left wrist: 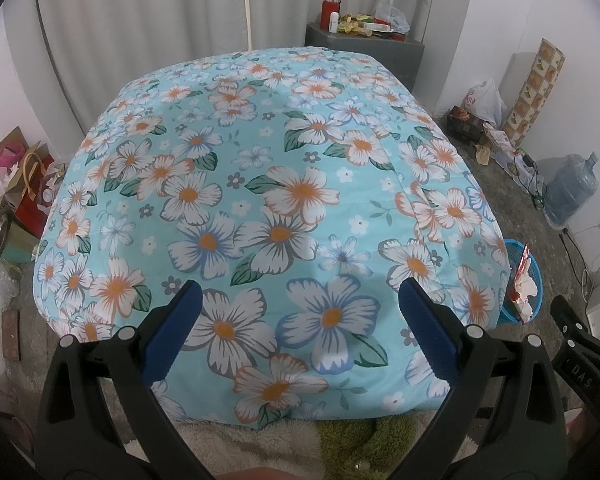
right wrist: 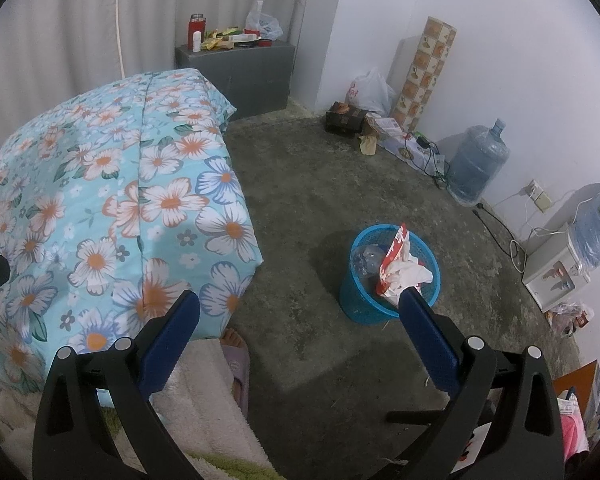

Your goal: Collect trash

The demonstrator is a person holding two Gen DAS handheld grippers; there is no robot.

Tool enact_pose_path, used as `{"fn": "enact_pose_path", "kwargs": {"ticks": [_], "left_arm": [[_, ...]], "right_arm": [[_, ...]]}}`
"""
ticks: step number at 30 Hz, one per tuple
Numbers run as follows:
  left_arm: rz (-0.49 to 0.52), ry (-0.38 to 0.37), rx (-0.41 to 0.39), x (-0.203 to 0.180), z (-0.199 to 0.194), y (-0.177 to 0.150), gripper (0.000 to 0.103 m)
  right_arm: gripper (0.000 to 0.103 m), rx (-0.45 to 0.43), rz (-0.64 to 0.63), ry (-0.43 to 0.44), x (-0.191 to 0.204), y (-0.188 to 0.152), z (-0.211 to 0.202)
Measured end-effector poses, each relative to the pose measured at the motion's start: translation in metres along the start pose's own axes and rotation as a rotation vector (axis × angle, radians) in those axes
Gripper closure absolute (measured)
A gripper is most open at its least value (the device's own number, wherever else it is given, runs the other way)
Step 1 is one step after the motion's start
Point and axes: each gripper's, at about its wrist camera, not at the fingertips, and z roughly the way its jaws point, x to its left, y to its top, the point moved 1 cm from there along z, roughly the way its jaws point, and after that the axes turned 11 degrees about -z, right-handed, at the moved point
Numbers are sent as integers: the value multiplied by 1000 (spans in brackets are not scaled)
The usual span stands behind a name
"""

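Blue mesh trash basket (right wrist: 388, 280) is sitting on the concrete floor (right wrist: 320, 200) just beside the floral-covered bed (left wrist: 260, 184), already holding a red-and-white wrapper (right wrist: 396, 268) and a clear bottle (right wrist: 366, 258), likely within easy reach for drops. Left gripper (left wrist: 300, 300) and right gripper (right wrist: 300, 312) are both hovering with jaws spread wide and gripping nothing, the left facing a litter-free bedspread.
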Motion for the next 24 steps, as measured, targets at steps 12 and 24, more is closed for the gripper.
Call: {"fn": "enact_pose_path", "kwargs": {"ticks": [12, 24], "left_arm": [[0, 0, 0, 0, 0, -1, 9], [0, 0, 3, 0, 1, -1, 9]], "right_arm": [[6, -1, 0, 0, 1, 0, 0], [6, -1, -1, 1, 3, 1, -1]]}}
